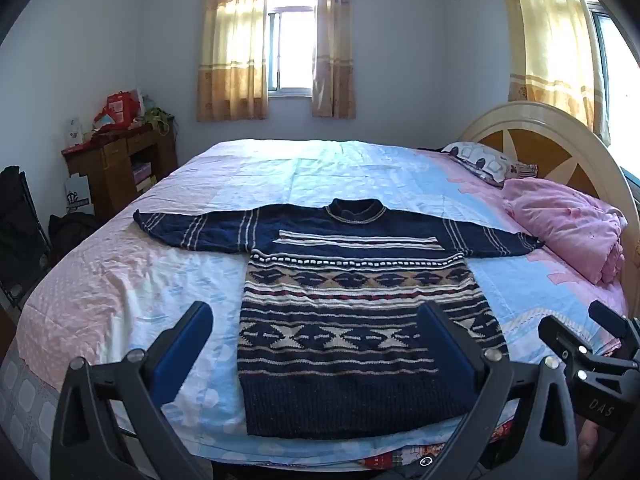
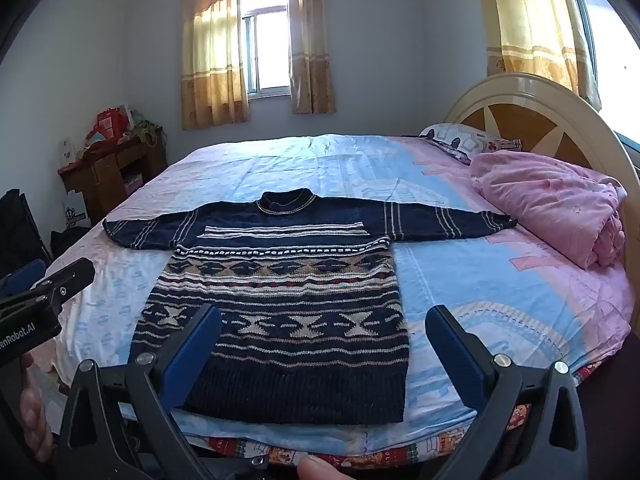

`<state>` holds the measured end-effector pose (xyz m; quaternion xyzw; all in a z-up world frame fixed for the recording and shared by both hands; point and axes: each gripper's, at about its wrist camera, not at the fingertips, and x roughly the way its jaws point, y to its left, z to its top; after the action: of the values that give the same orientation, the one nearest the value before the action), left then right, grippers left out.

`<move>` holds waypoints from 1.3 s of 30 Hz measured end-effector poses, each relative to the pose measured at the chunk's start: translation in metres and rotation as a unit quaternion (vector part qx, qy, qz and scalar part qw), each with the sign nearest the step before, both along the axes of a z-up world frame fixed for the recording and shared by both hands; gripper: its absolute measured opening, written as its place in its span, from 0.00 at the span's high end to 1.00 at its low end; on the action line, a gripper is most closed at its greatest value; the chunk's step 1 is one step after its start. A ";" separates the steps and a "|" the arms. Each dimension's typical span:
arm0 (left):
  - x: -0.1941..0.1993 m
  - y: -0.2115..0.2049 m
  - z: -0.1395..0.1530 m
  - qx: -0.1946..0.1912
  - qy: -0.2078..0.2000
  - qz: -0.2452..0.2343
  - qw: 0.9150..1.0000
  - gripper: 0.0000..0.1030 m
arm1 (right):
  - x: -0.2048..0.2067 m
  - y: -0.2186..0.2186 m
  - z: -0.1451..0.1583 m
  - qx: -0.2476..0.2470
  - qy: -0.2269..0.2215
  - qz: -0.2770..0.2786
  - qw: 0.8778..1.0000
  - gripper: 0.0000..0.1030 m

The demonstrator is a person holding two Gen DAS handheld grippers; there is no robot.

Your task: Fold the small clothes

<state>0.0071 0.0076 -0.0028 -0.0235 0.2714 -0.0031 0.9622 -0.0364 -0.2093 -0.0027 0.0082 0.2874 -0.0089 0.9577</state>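
**A:** What lies on the bed?

**B:** A navy knitted sweater with cream, tan and red patterned bands (image 1: 352,308) is spread flat, front up, on a bed covered by a pink and pale blue patterned sheet (image 1: 120,280). Its collar points toward the far window, its ribbed hem sits at the near edge of the bed, and both sleeves stretch straight out to the sides.

**A:** And the two tools?

**B:** The left gripper (image 1: 316,354), black with blue-padded fingers (image 1: 182,354), hangs above the near edge with its fingers spread wide, holding nothing. One finger is over the sheet left of the sweater, the other over the sweater's lower right part. The right gripper (image 2: 324,356) is just beside it, also spread wide and empty, one finger over the hem's left part, the other over the sheet to the right.

**A:** Anything else nearby?

**B:** A bunched pink quilt (image 2: 556,208) and a patterned pillow (image 2: 468,142) lie against the cream and wood arched headboard (image 2: 532,116) at the right. A cluttered brown wooden table (image 1: 120,160) stands by the far left wall.
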 end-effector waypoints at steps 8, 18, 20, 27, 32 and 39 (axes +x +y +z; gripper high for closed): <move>0.000 0.000 -0.001 0.000 0.001 -0.001 1.000 0.00 | -0.001 0.001 0.001 0.000 -0.001 0.001 1.000 0.01; 0.001 0.000 -0.002 0.000 0.002 0.001 1.000 0.00 | -0.001 0.001 -0.003 0.002 0.002 0.001 1.000 0.01; 0.001 0.000 -0.003 0.000 0.002 0.001 1.000 0.00 | 0.000 0.002 -0.002 0.002 0.003 0.001 1.000 0.01; 0.001 0.000 -0.002 0.000 0.002 0.000 1.000 0.00 | 0.000 -0.001 -0.007 0.000 0.004 0.005 1.000 0.01; 0.001 -0.001 -0.003 0.000 0.003 0.000 1.000 0.00 | 0.000 0.000 -0.008 0.002 0.007 0.004 1.000 0.01; -0.002 0.003 -0.009 0.000 0.006 0.000 1.000 0.00 | -0.001 0.000 -0.009 -0.005 0.006 0.005 1.000 0.01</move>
<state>0.0050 0.0103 -0.0115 -0.0233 0.2771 -0.0029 0.9605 -0.0371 -0.2095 -0.0118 0.0018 0.2935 -0.0056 0.9560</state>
